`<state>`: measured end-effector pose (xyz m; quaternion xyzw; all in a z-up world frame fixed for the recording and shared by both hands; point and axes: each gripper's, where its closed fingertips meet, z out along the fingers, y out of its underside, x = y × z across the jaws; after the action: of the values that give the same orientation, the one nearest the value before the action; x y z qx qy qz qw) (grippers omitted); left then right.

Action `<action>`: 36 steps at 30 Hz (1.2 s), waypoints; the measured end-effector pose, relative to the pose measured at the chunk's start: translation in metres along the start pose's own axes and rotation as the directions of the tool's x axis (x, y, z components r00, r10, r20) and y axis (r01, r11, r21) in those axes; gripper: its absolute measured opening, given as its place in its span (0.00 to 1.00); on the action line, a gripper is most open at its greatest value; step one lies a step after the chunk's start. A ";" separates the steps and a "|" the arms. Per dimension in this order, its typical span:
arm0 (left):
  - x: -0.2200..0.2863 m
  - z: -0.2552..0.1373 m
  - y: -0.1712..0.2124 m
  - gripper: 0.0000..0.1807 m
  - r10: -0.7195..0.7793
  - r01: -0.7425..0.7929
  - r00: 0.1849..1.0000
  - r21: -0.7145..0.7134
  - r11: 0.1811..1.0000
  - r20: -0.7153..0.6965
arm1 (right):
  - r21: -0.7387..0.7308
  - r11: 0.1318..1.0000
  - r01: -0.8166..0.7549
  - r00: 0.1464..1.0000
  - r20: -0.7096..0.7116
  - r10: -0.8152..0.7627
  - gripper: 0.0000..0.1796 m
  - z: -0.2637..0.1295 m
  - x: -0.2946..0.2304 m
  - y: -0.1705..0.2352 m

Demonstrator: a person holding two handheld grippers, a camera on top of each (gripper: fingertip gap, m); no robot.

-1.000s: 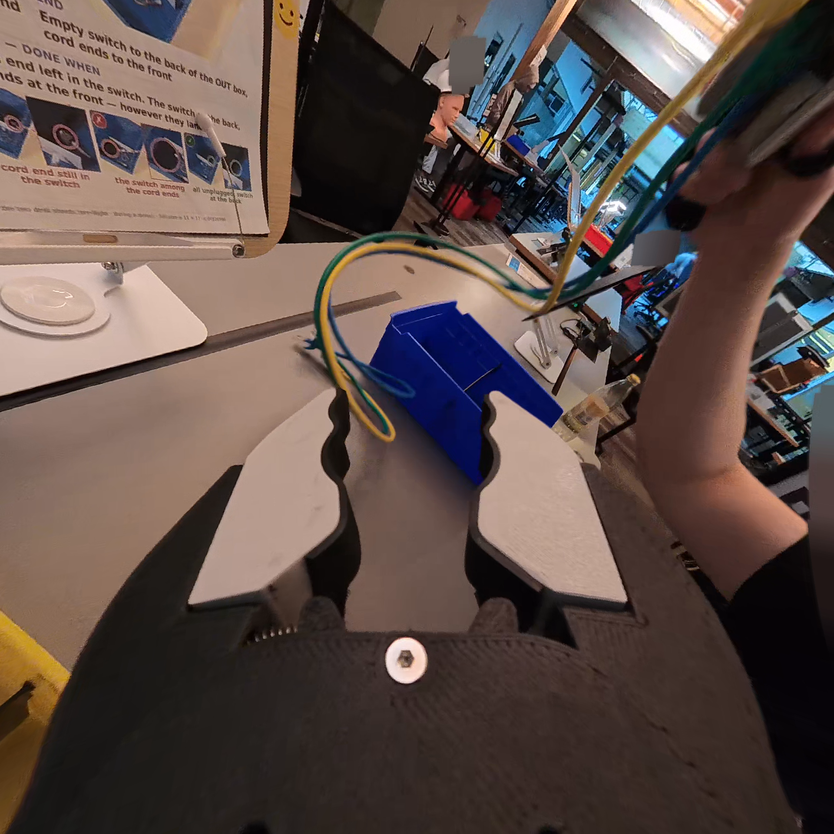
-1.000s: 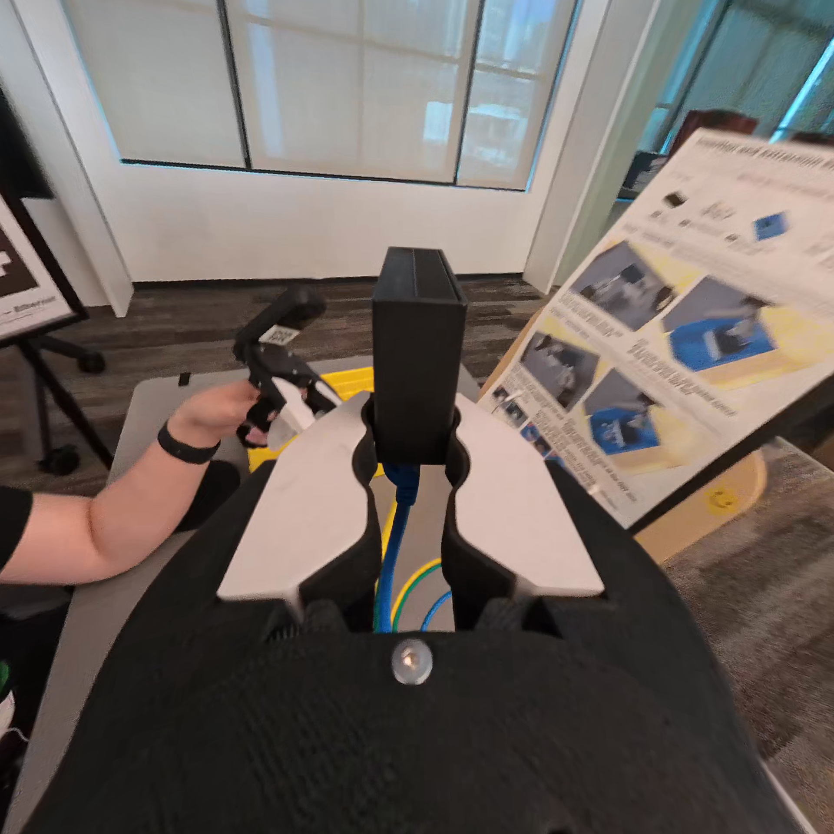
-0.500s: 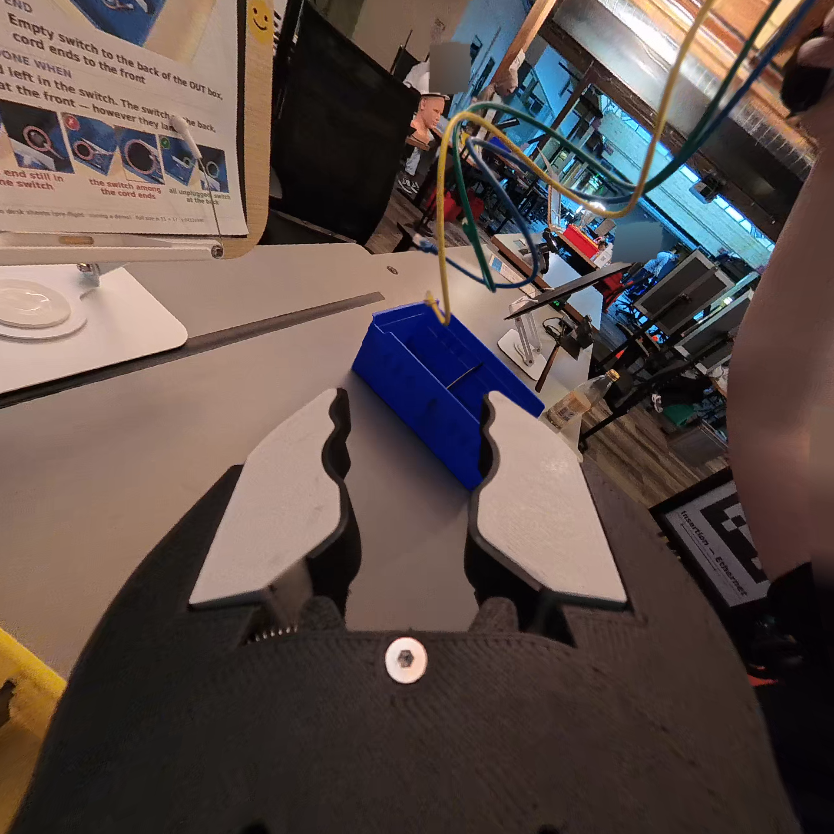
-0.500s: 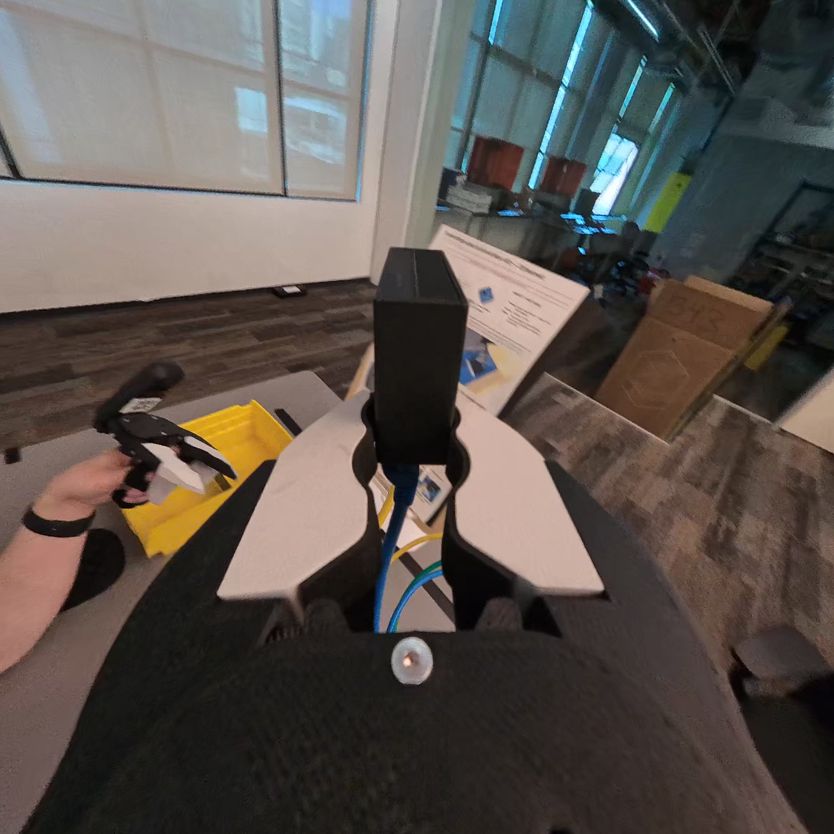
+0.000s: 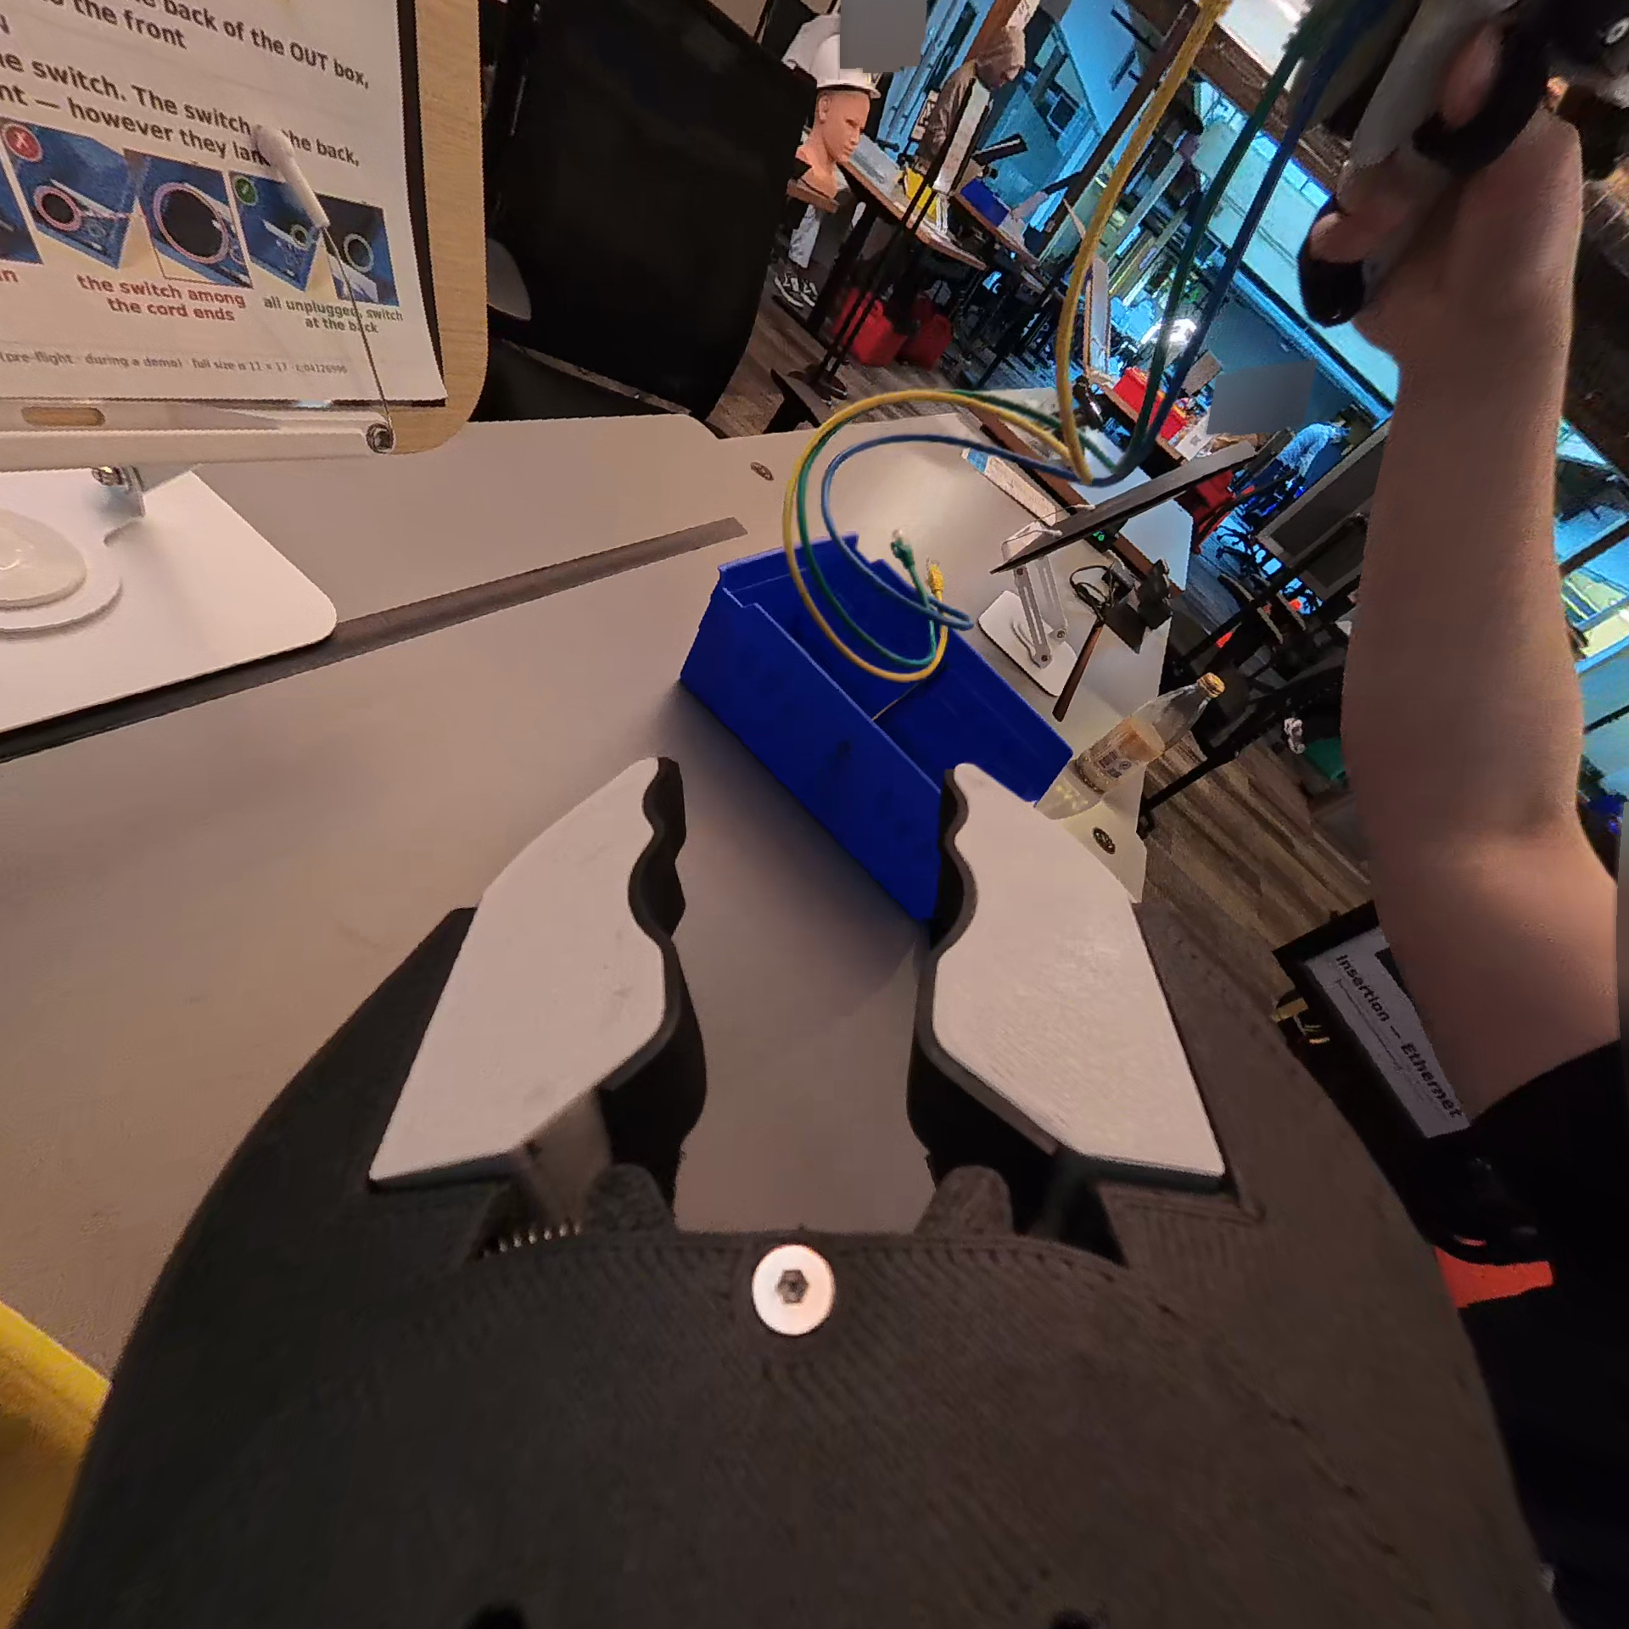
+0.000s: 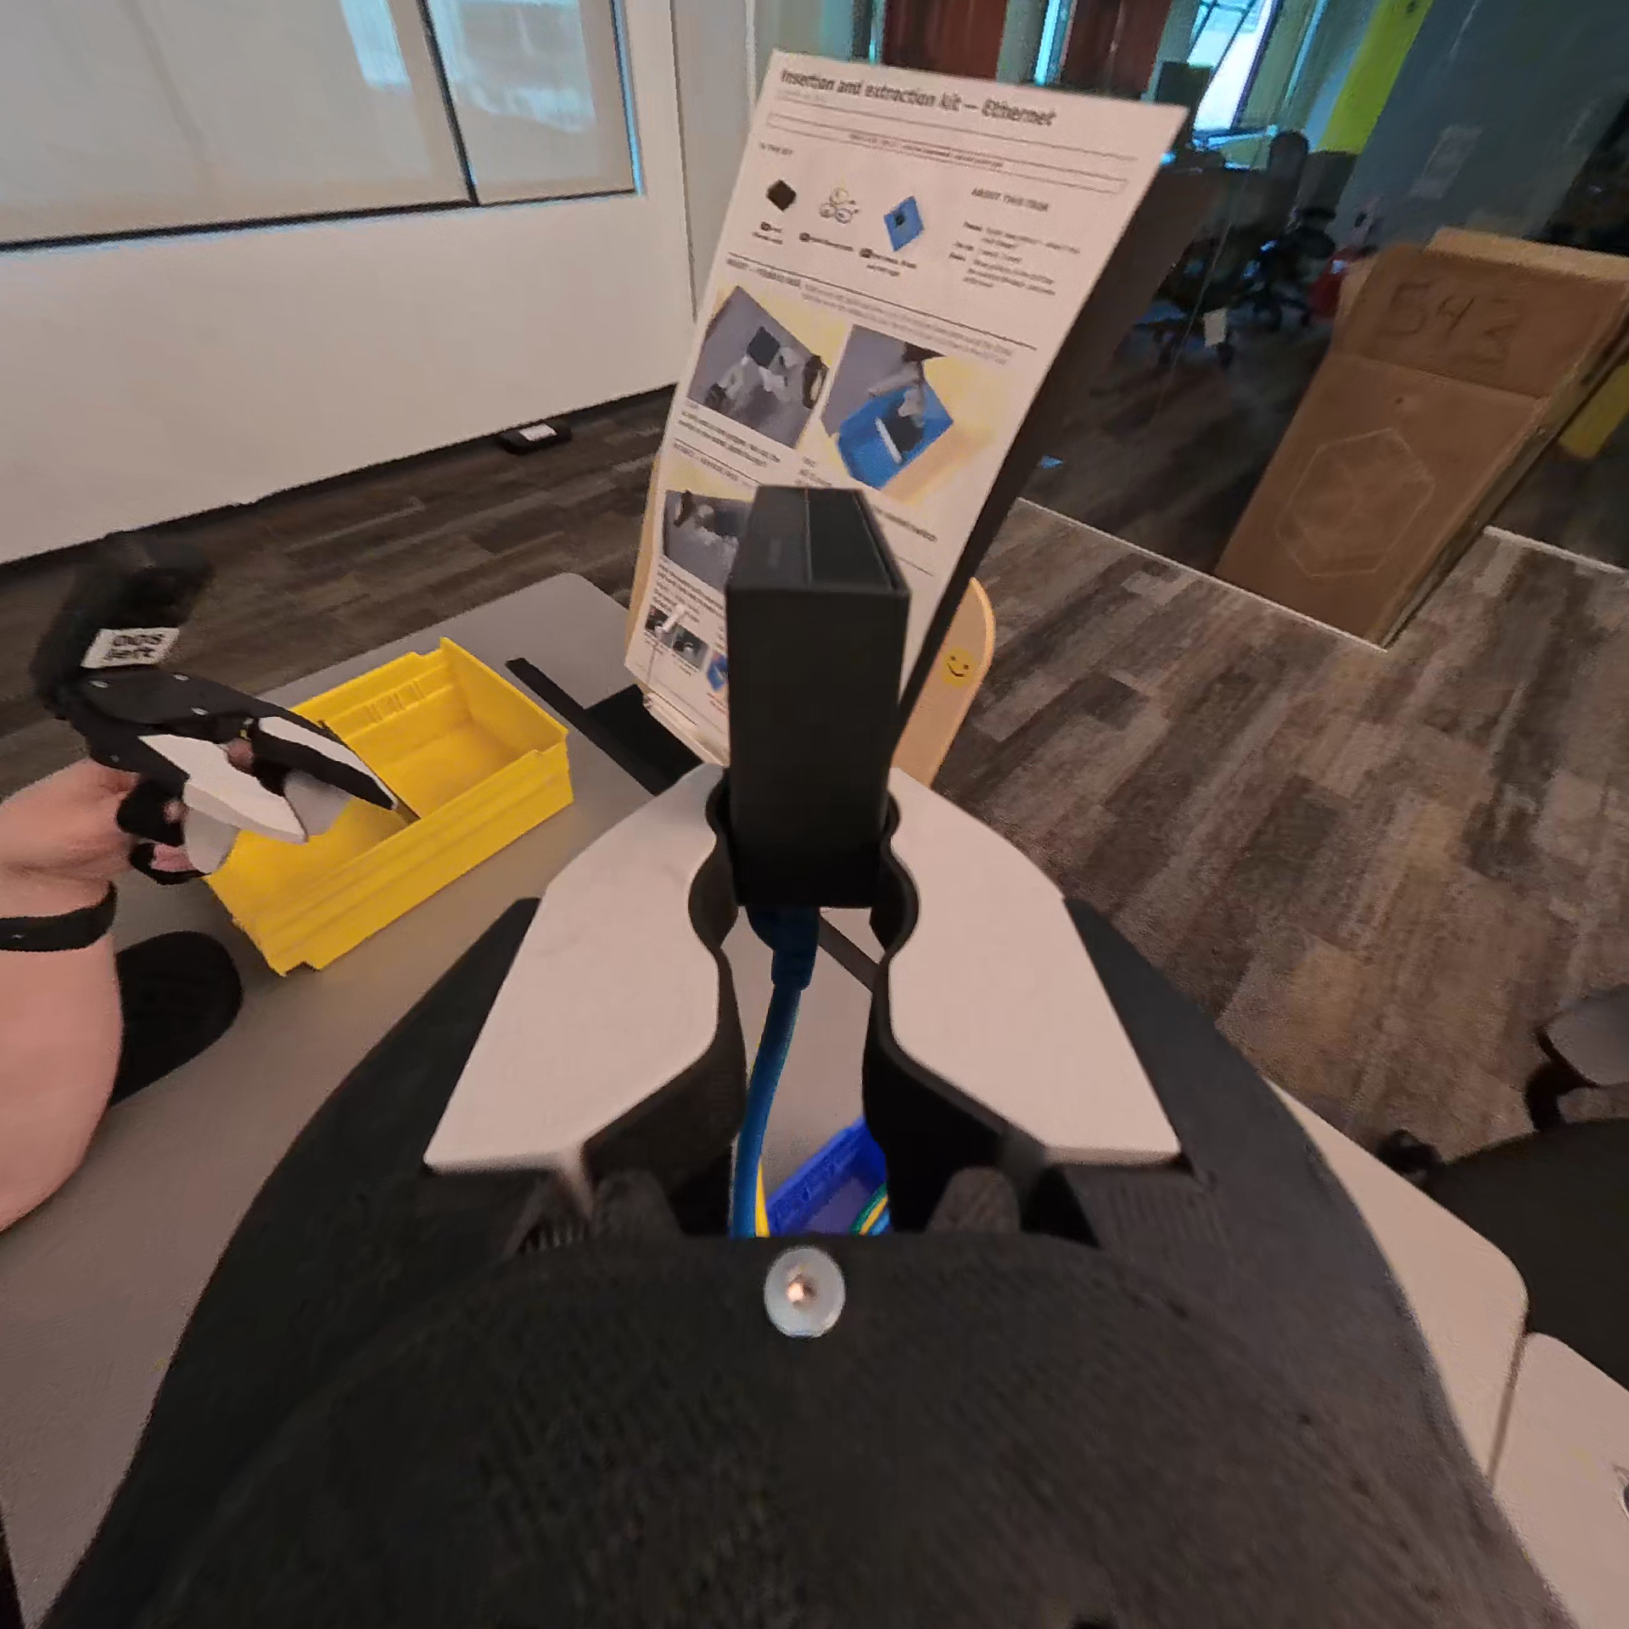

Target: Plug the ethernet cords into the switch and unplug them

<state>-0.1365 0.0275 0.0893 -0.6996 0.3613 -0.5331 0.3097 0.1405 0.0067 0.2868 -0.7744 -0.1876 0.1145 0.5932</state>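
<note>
The right gripper (image 6: 807, 846) has its jaws clamped on the black switch (image 6: 815, 670), held upright in the air, a blue cord (image 6: 776, 1040) plugged in below. The left gripper (image 5: 807, 837), jaws apart and empty, hovers over the grey table (image 5: 264, 837). Beyond, yellow, green and blue cords (image 5: 846, 608) dangle into the blue bin (image 5: 829, 740), seemingly unplugged at their loose ends.

— What sort of place is this?
— A lab or maker workshop in an open office hall.
— What shows it?
— A grey table (image 5: 220, 881) holds a yellow bin (image 6: 423, 793), a blue bin (image 5: 820, 732) and an instruction sheet (image 6: 890, 353) on a stand. Behind it stand rows of workbenches (image 5: 952, 229) crowded with gear, and a mannequin head (image 5: 837, 132) in a hard hat. Tall windows (image 6: 308, 97), plank flooring (image 6: 1234, 793) and a big cardboard box (image 6: 1428, 423) fill the other side.
</note>
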 end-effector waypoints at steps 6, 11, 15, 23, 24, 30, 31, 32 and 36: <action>-0.002 0.002 0.001 0.30 -0.005 0.005 1.000 -0.008 1.000 0.005 | 0.036 0.998 0.052 0.998 0.044 -0.053 0.16 0.015 -0.026 -0.013; -0.001 0.001 0.002 0.30 -0.002 0.002 1.000 -0.009 1.000 0.001 | 0.065 0.985 0.158 0.986 -0.058 -0.155 0.16 0.011 -0.029 -0.042; -0.001 -0.001 0.001 0.30 -0.008 0.008 1.000 -0.002 1.000 -0.005 | 0.079 0.973 0.218 0.972 -0.104 -0.209 0.16 0.000 -0.037 -0.065; 0.004 -0.003 0.002 0.30 -0.004 0.004 1.000 -0.003 1.000 -0.022 | -0.022 0.984 0.179 0.979 -0.095 -0.181 0.16 0.015 -0.048 -0.041; 0.004 -0.002 0.002 0.30 -0.003 0.003 1.000 -0.006 1.000 -0.024 | -0.028 0.983 0.181 0.979 -0.092 -0.182 0.16 0.017 -0.051 -0.037; 0.003 0.001 0.004 0.30 -0.009 0.009 0.999 -0.017 1.000 -0.032 | -0.081 0.974 0.211 0.965 -0.142 -0.220 0.16 0.022 -0.058 -0.011; 0.003 0.001 0.004 0.30 -0.010 0.010 0.999 -0.019 1.000 -0.033 | -0.095 0.977 0.192 0.967 -0.154 -0.205 0.16 0.023 -0.056 -0.005; 0.002 0.002 0.004 0.30 -0.010 0.010 0.999 -0.022 1.000 -0.033 | -0.110 0.980 0.166 0.967 -0.176 -0.183 0.16 0.023 -0.051 0.001; 0.004 0.004 0.006 0.30 -0.004 0.003 0.999 -0.033 0.999 -0.038 | -0.162 0.983 0.082 0.969 -0.218 -0.117 0.16 0.023 -0.040 0.029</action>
<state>-0.1333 0.0212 0.0856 -0.6951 0.3746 -0.5406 0.2902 0.0998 0.0035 0.2509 -0.8148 -0.1656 -0.0192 0.5552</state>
